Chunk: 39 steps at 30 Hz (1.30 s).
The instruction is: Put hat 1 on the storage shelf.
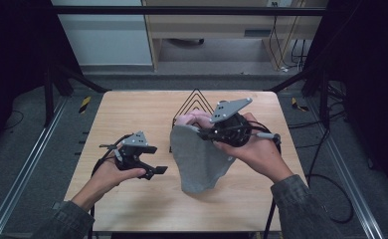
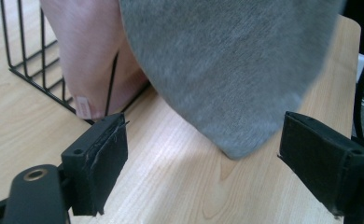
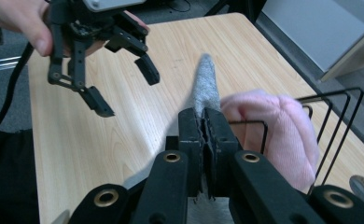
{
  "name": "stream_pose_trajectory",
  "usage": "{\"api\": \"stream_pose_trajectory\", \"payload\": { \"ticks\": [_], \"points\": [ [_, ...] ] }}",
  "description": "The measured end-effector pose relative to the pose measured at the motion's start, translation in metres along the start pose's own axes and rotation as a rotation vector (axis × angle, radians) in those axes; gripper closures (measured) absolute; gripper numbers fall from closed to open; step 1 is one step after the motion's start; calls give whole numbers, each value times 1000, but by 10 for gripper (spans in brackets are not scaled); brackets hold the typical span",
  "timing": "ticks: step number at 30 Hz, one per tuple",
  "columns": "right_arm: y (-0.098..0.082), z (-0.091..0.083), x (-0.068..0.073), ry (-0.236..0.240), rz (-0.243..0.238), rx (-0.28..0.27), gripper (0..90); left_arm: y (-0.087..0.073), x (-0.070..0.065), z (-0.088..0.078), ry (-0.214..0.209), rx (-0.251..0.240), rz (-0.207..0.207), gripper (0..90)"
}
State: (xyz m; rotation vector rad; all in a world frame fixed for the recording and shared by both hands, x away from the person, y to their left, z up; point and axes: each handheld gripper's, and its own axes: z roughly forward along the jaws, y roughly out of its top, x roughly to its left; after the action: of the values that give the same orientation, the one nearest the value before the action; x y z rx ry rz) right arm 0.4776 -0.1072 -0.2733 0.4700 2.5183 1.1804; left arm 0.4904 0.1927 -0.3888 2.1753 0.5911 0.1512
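My right gripper (image 3: 203,122) pinches the grey cloth (image 1: 198,159) by its top edge — it hangs over the wooden table (image 1: 132,109), beside a pink cloth (image 3: 276,133) on the wire rack (image 1: 196,101). My left gripper (image 1: 149,167) gapes wide, apart.

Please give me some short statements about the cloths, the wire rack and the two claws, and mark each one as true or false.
1. The right claw is shut on the grey cloth. True.
2. The left claw grips the grey cloth. False: its jaws stand open, apart from the cloth, with nothing between them.
3. A pink cloth sits at the black wire rack. True.
4. The grey cloth lies flat and spread on the table. False: it hangs from the right claw, with its lower end near the wood.
5. The wire rack is white. False: it is black.
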Motion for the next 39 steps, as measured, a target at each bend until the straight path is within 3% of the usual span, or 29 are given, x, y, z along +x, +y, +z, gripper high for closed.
{"api": "stream_pose_trajectory", "payload": {
  "ticks": [11, 20, 23, 24, 28, 29, 33, 39],
  "points": [
    [28, -8, 2, 28, -41, -38, 867, 24, 5, -4, 9, -25, 26, 161],
    [33, -11, 5, 40, -49, -48, 866, 33, 10, 0, -7, -55, 35, 184],
    [32, -11, 5, 41, -49, -49, 866, 34, 11, 3, -23, -65, 41, 240],
    [30, -11, 4, 41, -43, -51, 866, 35, 11, 5, -32, -65, 42, 370],
    [28, -11, 3, 44, -38, -50, 866, 36, 13, 9, -23, -52, 33, 580],
    [27, -11, 3, 42, -34, -49, 866, 37, 13, 11, -27, -52, 29, 580],
    [21, -12, 0, 35, -18, -53, 866, 39, 11, 15, -44, -54, 41, 796],
    [10, -16, -11, -7, 19, -58, 866, 52, 6, 3, -9, -43, 64, 865]
  ]
}}
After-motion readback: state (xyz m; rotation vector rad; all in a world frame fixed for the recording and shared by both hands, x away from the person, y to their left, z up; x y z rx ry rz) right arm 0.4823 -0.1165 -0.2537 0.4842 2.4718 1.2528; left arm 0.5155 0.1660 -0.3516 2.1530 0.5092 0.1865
